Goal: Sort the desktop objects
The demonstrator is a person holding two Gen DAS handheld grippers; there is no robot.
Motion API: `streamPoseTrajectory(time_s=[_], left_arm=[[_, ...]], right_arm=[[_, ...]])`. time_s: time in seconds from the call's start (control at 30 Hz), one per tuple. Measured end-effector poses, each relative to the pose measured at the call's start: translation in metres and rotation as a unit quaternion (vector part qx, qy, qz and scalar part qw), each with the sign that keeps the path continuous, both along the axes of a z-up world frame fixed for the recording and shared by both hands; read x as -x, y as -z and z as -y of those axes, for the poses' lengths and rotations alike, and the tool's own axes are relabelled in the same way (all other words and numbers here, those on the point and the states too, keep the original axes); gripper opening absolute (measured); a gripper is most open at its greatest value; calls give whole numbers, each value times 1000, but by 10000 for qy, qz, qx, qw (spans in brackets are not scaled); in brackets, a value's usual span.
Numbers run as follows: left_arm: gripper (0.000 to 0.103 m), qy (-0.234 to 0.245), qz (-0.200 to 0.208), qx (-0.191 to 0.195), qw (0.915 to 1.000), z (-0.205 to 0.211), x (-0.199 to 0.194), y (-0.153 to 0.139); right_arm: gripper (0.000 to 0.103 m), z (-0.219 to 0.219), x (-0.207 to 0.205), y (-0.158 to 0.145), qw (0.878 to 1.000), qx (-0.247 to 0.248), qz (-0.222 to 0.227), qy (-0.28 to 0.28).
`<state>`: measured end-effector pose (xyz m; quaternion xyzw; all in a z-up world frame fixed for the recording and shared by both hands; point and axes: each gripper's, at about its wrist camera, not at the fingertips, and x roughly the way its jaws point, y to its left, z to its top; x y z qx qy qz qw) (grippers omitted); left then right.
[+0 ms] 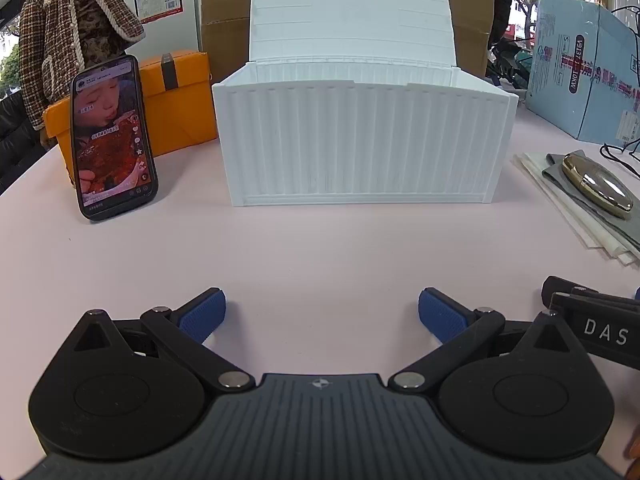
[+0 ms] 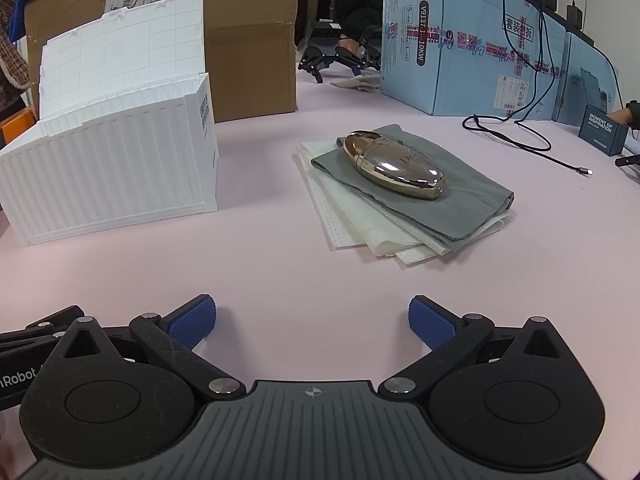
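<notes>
A white ribbed storage box [image 1: 360, 136] stands mid-table with its lid tilted up at the back; it also shows at the left as the white box [image 2: 116, 168]. A shiny gold oval case [image 2: 394, 165] lies on a grey cloth [image 2: 460, 200] over white face masks [image 2: 360, 224]; the same gold case [image 1: 598, 184] sits at the right edge. A black phone [image 1: 112, 140] with a lit screen leans upright left of the box. My left gripper [image 1: 322, 314] is open over bare table, well short of the box. My right gripper [image 2: 312, 318] is open, empty, short of the masks.
An orange box [image 1: 176, 100] stands behind the phone. A brown carton [image 2: 248, 52] and a blue carton [image 2: 472, 48] line the back. A black cable [image 2: 520, 136] trails across the right. A person in a tweed jacket [image 1: 68, 36] stands at far left. The pink tabletop [image 2: 260, 260] lies between the grippers and the objects.
</notes>
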<state>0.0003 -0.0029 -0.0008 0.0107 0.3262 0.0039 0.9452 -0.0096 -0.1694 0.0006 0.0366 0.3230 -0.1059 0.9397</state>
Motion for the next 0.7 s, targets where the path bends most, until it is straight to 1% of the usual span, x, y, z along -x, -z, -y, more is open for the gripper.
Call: streamPoseTrajectory(time_s=[0.37,0.47,0.53,0.6,0.63,0.67,0.7], left_arm=[[103,-1,10,-38,10000,1,0,0],[103,46,85,-81,9999,3,3,-3],[103,164,181,-108,9996,7,5,-6],[103,301,271,-158,9991,12,6,-10],[103,352,296,-223,9987,17,5,-14],[103,408,331,-289,9982,23,4,-18],[103,467,393,-348,9975,30,2,-23]], right_arm=[[103,-2,-1,0,10000,61,-15,-1],[103,2,3,-2,9999,-62,109,-20],[103,8,11,-7,9987,-255,446,-46],[103,19,23,-14,9931,-630,940,-299],[103,28,30,-18,9865,-856,1288,-531],[103,35,35,-22,9792,-993,1612,-731],[103,43,42,-26,9692,-1048,2031,-919]])
